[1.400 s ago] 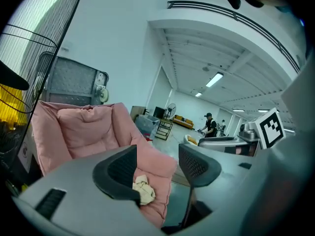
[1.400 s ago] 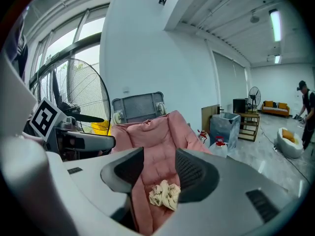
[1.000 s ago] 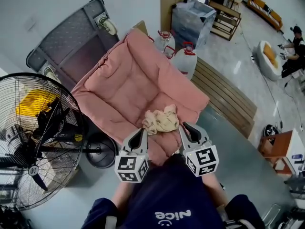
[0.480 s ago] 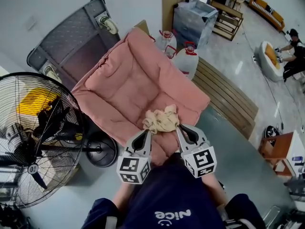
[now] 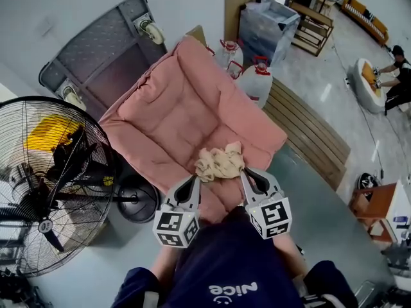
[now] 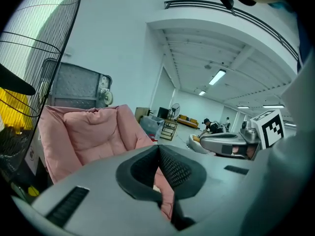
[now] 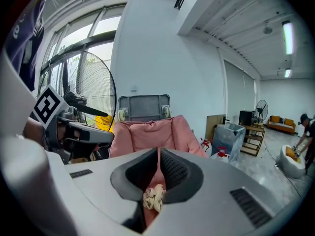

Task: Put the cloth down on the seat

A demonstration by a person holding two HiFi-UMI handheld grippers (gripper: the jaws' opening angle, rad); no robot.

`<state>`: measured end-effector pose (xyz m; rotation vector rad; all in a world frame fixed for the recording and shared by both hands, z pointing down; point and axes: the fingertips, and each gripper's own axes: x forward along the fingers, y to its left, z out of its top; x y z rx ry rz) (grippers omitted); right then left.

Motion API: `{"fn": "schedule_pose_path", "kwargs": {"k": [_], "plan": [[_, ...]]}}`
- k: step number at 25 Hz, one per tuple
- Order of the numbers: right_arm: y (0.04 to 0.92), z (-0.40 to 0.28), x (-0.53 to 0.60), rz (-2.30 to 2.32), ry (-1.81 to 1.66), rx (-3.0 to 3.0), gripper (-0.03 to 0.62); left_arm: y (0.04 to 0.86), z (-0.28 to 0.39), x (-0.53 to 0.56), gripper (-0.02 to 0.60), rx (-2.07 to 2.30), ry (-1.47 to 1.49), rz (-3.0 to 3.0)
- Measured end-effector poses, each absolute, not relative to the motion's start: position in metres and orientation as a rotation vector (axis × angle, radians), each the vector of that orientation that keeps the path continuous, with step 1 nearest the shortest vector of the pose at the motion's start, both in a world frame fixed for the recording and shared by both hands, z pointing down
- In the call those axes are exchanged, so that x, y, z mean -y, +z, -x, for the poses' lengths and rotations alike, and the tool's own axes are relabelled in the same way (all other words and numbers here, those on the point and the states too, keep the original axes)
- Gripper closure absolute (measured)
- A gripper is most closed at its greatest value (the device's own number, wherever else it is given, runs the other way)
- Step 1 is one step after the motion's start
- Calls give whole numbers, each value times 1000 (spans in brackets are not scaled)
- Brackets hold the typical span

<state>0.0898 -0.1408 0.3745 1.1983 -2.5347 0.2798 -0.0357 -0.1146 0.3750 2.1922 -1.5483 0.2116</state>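
Pinches a crumpled wad of the beige cloth [image 7: 154, 196] in the right gripper [image 7: 158, 156], pads pressed together on the fabric. Holds the left gripper [image 6: 158, 150] closed as well, pads meeting with no gap, tip set against the cloth's left edge in the head view; cannot tell whether a fold is caught there. Hangs the bunched cloth between the two tips over the front part of the pink seat [image 5: 173, 114], above its lower cushion and close to the near edge; cannot judge from above whether touching the cushion or just clear of it. At the seat's near side, under both marker cubes, a dark top [image 5: 231, 262]. Left of the seat, a large black cage fan [image 5: 45, 185], with a round black base [image 5: 136, 201] just beside the seat's front corner. Behind the seat, a grey wheeled cart [image 5: 103, 50] tipped on end. Past the seat's far right corner, red-capped water jugs [image 5: 257, 82]; along its right side, a slatted wooden bench [image 5: 308, 133].
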Motion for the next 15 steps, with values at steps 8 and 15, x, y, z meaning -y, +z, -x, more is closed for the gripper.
{"fn": "schedule_pose_path", "kwargs": {"k": [8,15], "plan": [[377,-86,143,-1176,269,2537,537,373,31,120,563,1554,183,-2193],[372,-90,145,-1202,267,2526,539,370,32,122,561,1557,176,-2196]]}}
